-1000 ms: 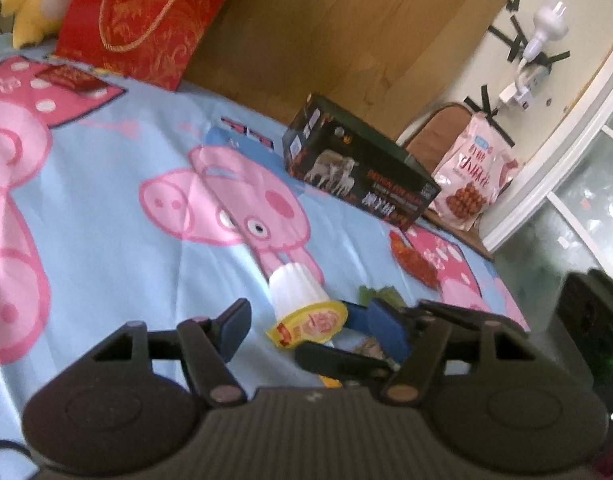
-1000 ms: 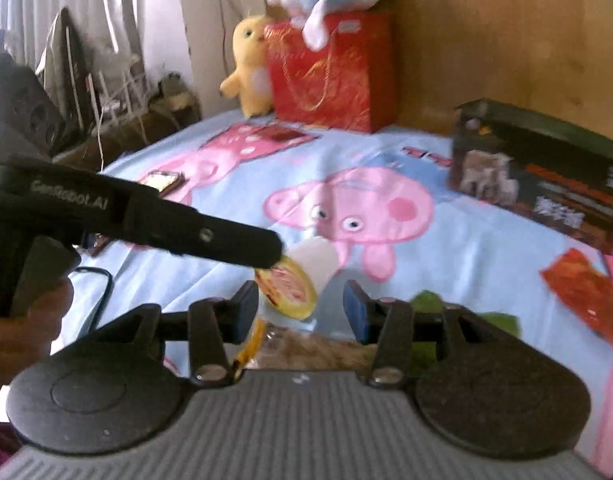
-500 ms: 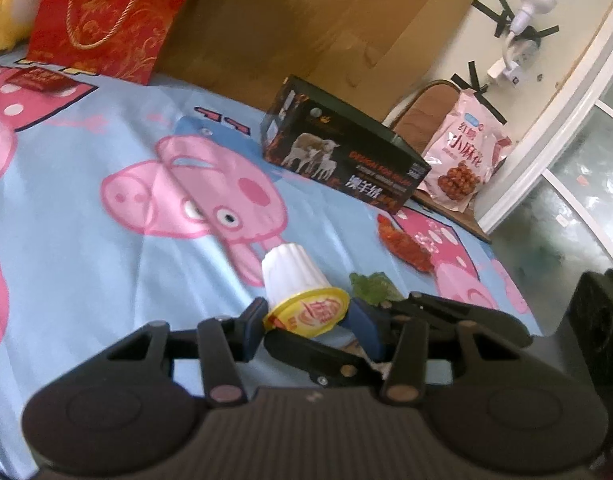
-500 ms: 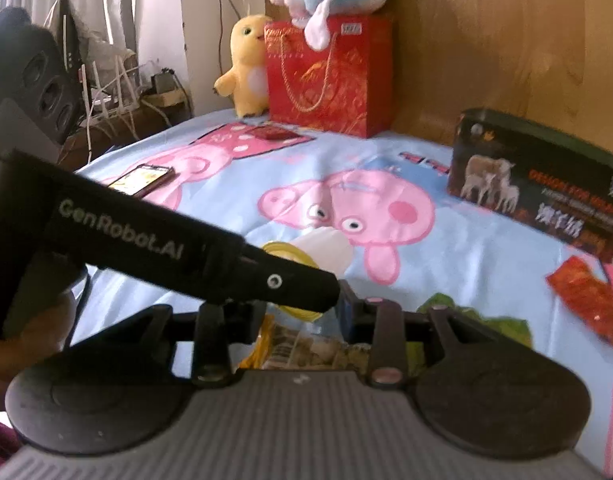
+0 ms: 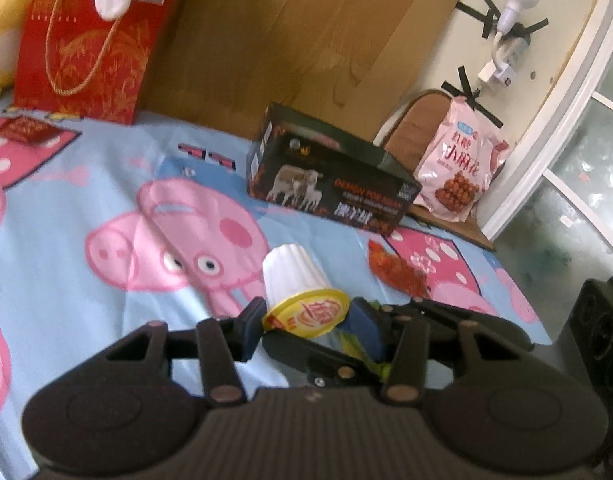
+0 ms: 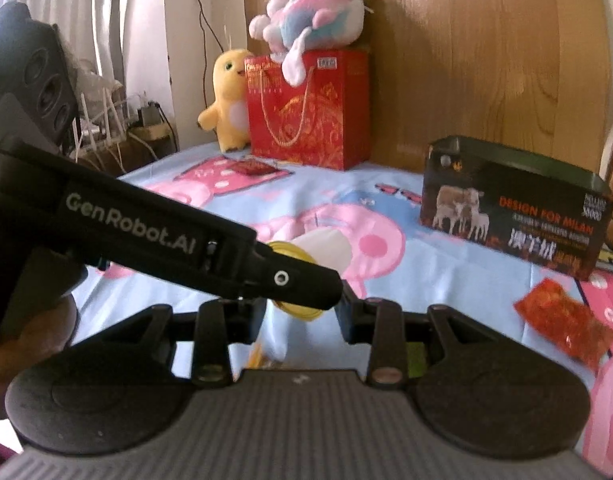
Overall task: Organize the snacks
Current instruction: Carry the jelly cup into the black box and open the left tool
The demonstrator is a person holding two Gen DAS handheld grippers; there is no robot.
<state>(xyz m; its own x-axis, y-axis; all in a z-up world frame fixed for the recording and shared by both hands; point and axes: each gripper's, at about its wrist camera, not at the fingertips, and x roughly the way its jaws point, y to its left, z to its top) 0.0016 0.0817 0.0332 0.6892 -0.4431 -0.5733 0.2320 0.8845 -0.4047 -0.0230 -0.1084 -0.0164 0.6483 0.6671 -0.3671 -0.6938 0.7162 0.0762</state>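
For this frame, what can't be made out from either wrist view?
- Jelly cup: in the right wrist view the left gripper's finger covers most of it, so the grip is unclear there.
- Packets under the grippers: only a green sliver and a yellow edge show past the gripper bodies.
- Black box: small print blurred.
- Yellow plush: cut by the left view's edge.

A white ribbed jelly cup (image 5: 294, 280) with a yellow foil lid lies tipped on its side above the bed, lid toward the camera, a red snack packet (image 5: 398, 272) lying flat nearby.
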